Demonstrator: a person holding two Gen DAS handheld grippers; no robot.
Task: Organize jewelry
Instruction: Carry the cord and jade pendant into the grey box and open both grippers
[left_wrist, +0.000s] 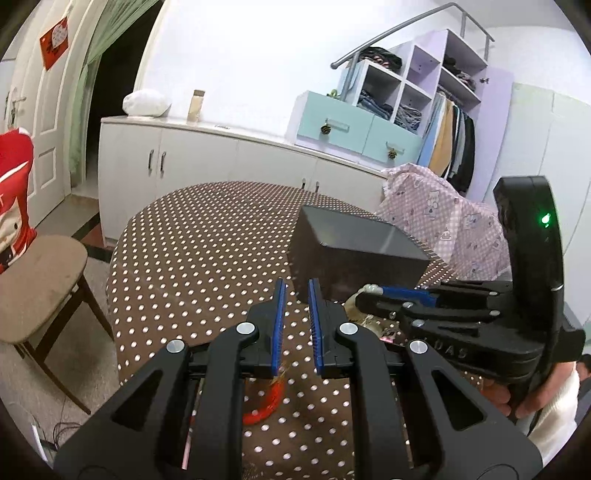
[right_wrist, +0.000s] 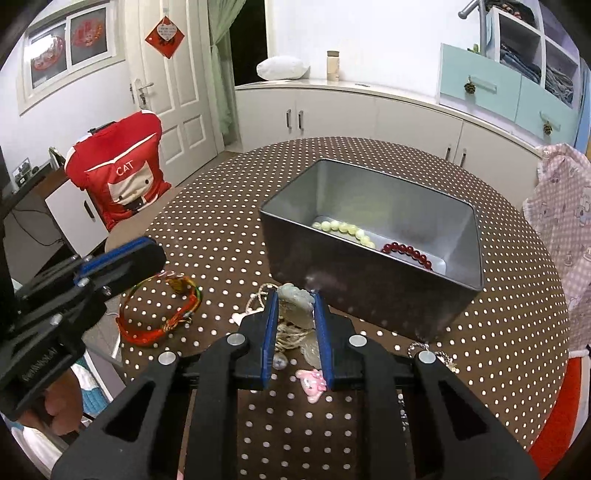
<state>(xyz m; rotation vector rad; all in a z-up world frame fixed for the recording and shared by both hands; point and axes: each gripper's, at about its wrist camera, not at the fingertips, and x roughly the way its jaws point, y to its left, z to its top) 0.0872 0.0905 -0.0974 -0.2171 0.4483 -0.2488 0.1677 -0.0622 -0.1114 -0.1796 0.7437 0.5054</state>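
Landmark for this entry: the metal tin, standing open on the dotted tablecloth.

My right gripper sits just in front of the tin's near wall. Its blue pads are closed on a pale green jade pendant; the carving stands between them and its cord hangs down in a loose tangle below. My left gripper is off to the left of the tin, jaws nearly together with nothing visible between the pads.

Progress, as I judge it: two pieces are already inside the tin, a string of pale yellow beads and a dark red bead bracelet, both lying along the near edge of the floor. The pendant is gripped but not yet over the rim. Left on the cloth: a red and orange cord bracelet to the left of the tin, a small pink charm in front of it under my right jaws, a clear bead beside that, and a silvery chain near the tin's front right corner. So roughly a third done.

Uncertain: the tin's near wall hides part of its floor, so more may lie there. The chain is partly covered by my right gripper's arm. I cannot tell whether the pendant's cord is clear of the cloth, or snagged on the white cord beside it.
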